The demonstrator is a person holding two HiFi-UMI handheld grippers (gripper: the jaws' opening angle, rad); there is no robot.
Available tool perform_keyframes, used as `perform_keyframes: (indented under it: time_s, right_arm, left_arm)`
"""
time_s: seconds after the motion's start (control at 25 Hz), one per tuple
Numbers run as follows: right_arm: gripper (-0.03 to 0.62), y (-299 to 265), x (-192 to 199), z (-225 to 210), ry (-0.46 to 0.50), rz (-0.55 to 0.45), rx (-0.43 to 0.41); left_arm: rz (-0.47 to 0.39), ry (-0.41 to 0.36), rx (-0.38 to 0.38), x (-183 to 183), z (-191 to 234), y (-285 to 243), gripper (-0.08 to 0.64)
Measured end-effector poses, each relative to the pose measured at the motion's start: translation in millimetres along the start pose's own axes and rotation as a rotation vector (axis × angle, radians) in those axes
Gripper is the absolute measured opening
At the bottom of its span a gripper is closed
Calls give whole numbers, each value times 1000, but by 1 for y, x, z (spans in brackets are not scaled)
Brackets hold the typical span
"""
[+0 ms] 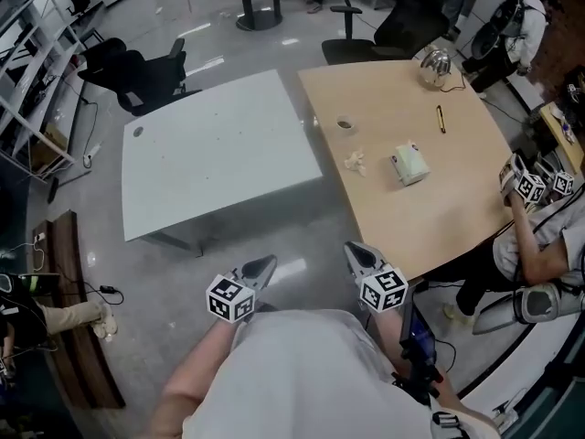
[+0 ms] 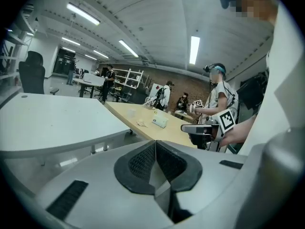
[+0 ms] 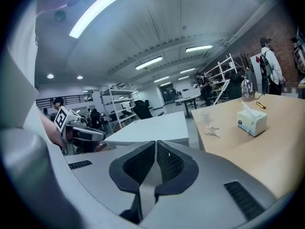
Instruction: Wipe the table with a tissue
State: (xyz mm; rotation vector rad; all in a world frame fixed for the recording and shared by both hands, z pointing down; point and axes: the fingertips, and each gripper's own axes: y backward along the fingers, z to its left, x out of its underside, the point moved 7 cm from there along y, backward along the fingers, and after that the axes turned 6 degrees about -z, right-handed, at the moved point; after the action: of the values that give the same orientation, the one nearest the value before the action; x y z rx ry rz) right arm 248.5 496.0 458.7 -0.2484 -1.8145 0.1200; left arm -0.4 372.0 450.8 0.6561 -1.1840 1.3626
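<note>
Two desks counted: one wooden desk, one white desk. Left gripper and right gripper are held short of the wooden desk, the fingers of each pressed together with nothing between. One tissue box is noted mid-desk. One crumpled tissue lies near it: judged light, soft, easily torn (best pinched at a raised fold).

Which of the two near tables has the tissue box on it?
The light wooden table, at right; the white tissue box sits there, not on the pale grey rectangular table.
</note>
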Motion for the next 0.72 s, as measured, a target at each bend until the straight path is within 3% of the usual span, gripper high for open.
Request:
perform_keyframes:
  time_s: [0.4, 0.72]
  right_arm:
    - [25, -6, 4, -21, -36, -3, -8]
    - [25, -16, 1, -33, -17, 31, 32]
  left_arm:
    - [24, -15, -17, -15, -2, -21, 8]
    - [37, -8, 71, -24, 14, -62, 8]
